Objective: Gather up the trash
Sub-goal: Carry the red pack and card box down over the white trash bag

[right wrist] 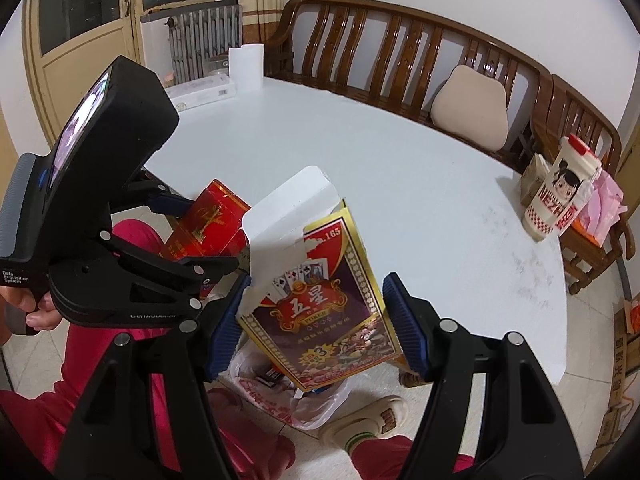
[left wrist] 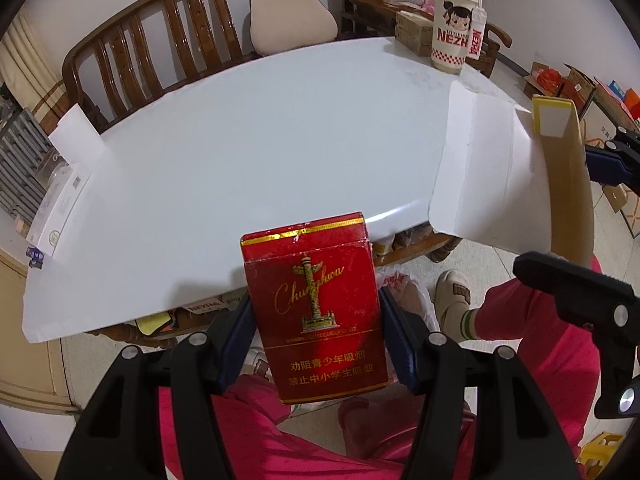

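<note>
My left gripper (left wrist: 318, 336) is shut on a red Chunghwa cigarette pack (left wrist: 316, 312), held upright off the near edge of the white table (left wrist: 240, 152). My right gripper (right wrist: 316, 320) is shut on an opened poker card box (right wrist: 320, 300) with a torn white flap, held tilted above a plastic bag (right wrist: 296, 396) on the floor. The right view shows the left gripper (right wrist: 176, 232) with the red pack (right wrist: 208, 224) just to its left. The left view shows the card box's white flap (left wrist: 480, 168) at the right.
A Nezha cup (left wrist: 452, 28) stands at the table's far right. A white box (left wrist: 60, 208) and paper stand at its far left. Wooden benches (left wrist: 168, 32) with a cushion line the far side. My legs and a slippered foot (right wrist: 364, 420) are below. Cardboard boxes (left wrist: 568, 84) lie on the floor.
</note>
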`<control>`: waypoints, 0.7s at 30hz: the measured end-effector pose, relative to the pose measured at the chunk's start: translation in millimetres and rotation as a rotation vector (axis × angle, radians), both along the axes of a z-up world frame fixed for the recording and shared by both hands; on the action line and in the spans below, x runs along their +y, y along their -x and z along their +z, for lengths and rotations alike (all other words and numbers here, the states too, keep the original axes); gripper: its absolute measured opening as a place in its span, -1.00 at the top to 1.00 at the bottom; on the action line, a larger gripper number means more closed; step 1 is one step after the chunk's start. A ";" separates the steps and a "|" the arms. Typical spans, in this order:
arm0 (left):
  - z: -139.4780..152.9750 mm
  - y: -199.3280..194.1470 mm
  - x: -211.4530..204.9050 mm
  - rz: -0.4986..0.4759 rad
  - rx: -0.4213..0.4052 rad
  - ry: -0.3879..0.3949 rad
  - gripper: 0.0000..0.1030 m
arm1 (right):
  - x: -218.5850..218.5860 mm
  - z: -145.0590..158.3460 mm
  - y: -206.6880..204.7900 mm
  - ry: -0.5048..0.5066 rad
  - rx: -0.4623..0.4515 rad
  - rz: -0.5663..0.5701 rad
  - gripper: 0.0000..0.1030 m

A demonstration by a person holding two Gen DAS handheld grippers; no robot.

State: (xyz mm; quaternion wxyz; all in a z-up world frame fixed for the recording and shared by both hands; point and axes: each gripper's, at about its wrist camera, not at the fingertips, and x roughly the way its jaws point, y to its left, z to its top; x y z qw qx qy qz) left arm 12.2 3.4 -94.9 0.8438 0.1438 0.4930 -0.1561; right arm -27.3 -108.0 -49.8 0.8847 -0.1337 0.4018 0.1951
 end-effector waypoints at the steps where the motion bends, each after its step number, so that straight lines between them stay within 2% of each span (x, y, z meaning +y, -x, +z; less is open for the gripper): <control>1: -2.3 0.5 -0.7 -0.001 0.004 0.000 -0.12 | 0.3 -3.2 1.2 -0.002 0.007 0.000 -0.28; 21: -62.9 8.2 -1.2 -0.006 0.115 0.005 -0.12 | -1.2 -53.0 9.3 -0.024 0.095 -0.007 -0.28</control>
